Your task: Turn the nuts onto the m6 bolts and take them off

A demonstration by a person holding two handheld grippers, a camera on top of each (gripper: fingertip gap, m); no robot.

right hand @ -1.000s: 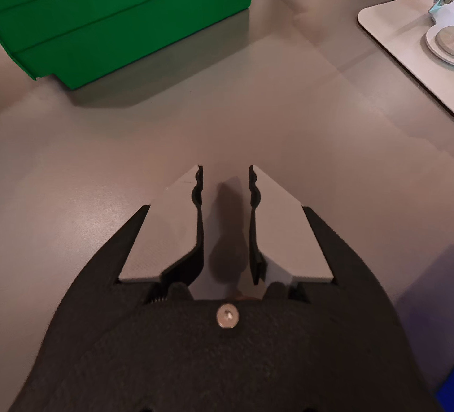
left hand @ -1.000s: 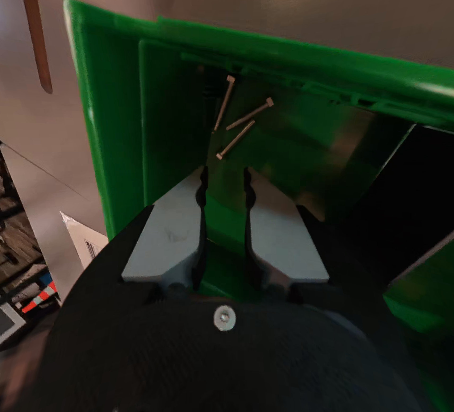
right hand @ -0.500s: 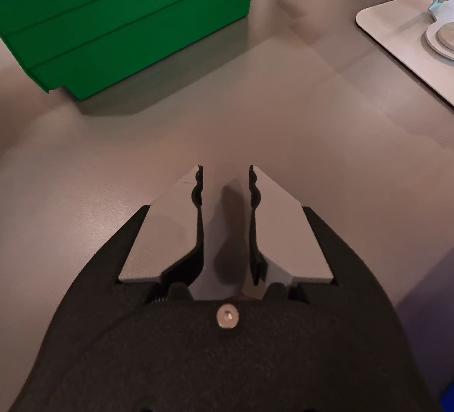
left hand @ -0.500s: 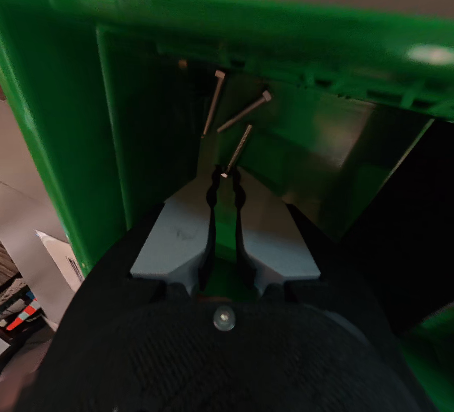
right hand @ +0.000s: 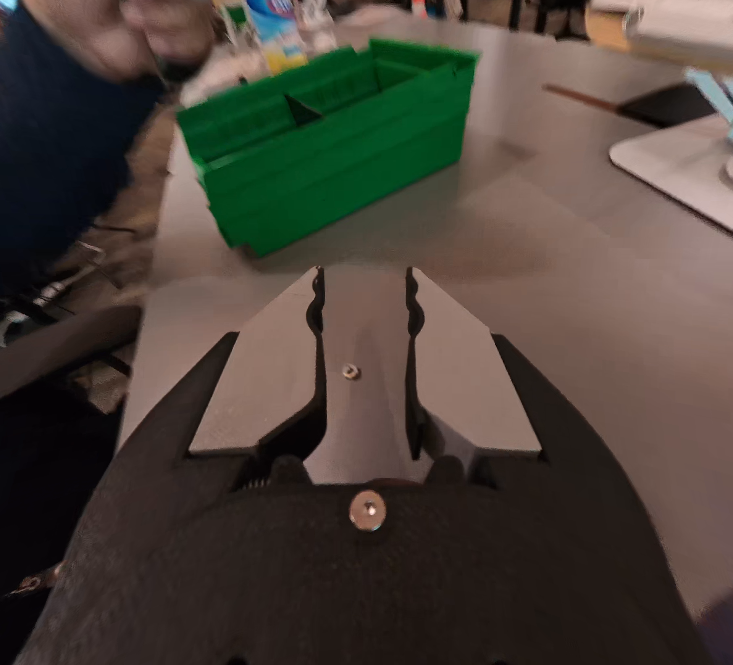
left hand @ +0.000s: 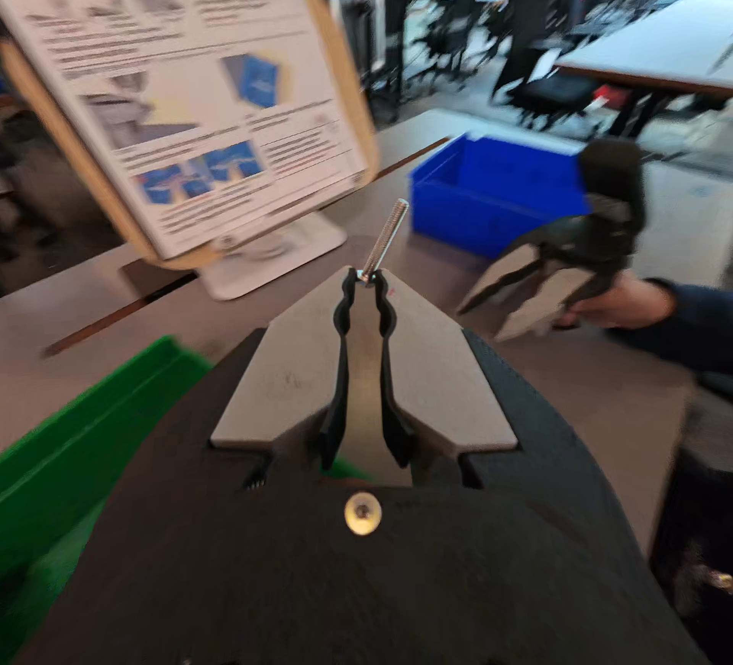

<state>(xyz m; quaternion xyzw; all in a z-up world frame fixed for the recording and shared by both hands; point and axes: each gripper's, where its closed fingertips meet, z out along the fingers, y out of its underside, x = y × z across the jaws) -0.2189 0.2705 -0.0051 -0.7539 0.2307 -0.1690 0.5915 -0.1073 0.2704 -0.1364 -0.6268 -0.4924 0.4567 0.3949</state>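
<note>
My left gripper (left hand: 367, 276) is shut on the head of a long silver bolt (left hand: 388, 238). The bolt points up and forward, raised above the grey table. My right gripper (right hand: 363, 269) is open and empty, low over the table. A small silver nut (right hand: 351, 371) lies on the table between its fingers. The right gripper also shows at the right of the left wrist view (left hand: 511, 313), held by a hand in a dark sleeve. The green bin (right hand: 329, 142) with dividers stands farther back in the right wrist view; its rim shows at lower left of the left wrist view (left hand: 99, 408).
A blue bin (left hand: 492, 194) stands on the table behind the bolt. A printed board on a white stand (left hand: 178, 91) is at back left; its base shows in the right wrist view (right hand: 674, 166). A hand and sleeve (right hand: 79, 51) are at upper left. Bottles (right hand: 273, 15) stand behind the green bin. The grippers' ends are close to 20 centimeters from one another.
My left gripper closed on a bolt inside the green bin and lifted it out, swinging up towards the room. My right gripper pulled back from the bin and now stands over a nut.
</note>
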